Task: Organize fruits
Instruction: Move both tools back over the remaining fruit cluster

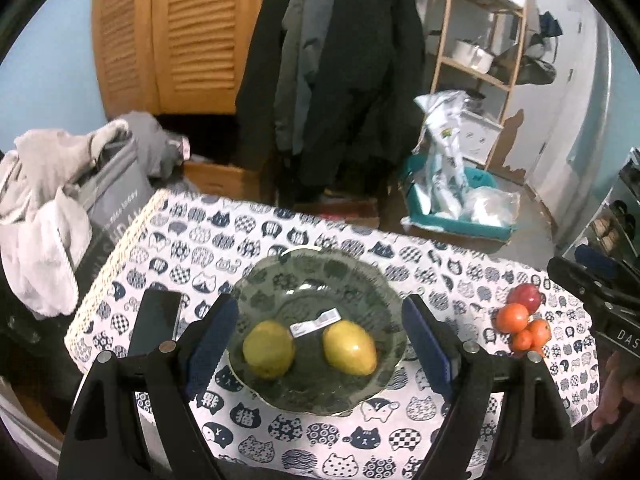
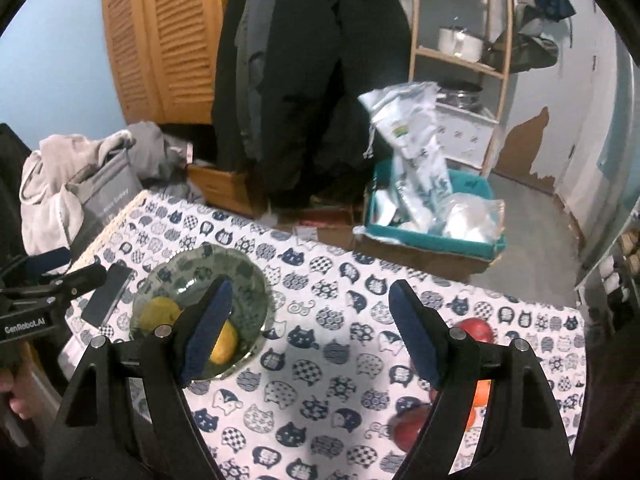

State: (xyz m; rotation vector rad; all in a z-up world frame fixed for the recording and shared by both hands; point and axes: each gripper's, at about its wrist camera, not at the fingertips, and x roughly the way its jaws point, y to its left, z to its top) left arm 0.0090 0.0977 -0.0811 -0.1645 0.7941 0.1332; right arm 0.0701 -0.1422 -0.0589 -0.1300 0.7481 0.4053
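Observation:
A green glass bowl (image 1: 320, 276) sits on the cat-print tablecloth (image 1: 420, 432) and holds two yellow fruits (image 1: 269, 343) (image 1: 350, 346) and a white label (image 1: 316, 322). My left gripper (image 1: 318, 344) is open and empty, its jaws on either side of the bowl. A red apple (image 1: 525, 297) and several orange fruits (image 1: 513, 317) lie in a cluster at the table's right. In the right wrist view my right gripper (image 2: 310, 332) is open and empty above the cloth, between the bowl (image 2: 240, 276) and the red apple (image 2: 476, 330); another red fruit (image 2: 410, 424) and an orange one (image 2: 482, 394) lie partly behind its right finger.
A black phone (image 1: 156, 320) lies left of the bowl. A grey bag with clothes (image 1: 60, 200) stands off the table's left edge. Behind the table hang dark coats (image 1: 340, 80), with a teal bin of bags (image 1: 456, 200) and a wooden shelf (image 1: 480, 40).

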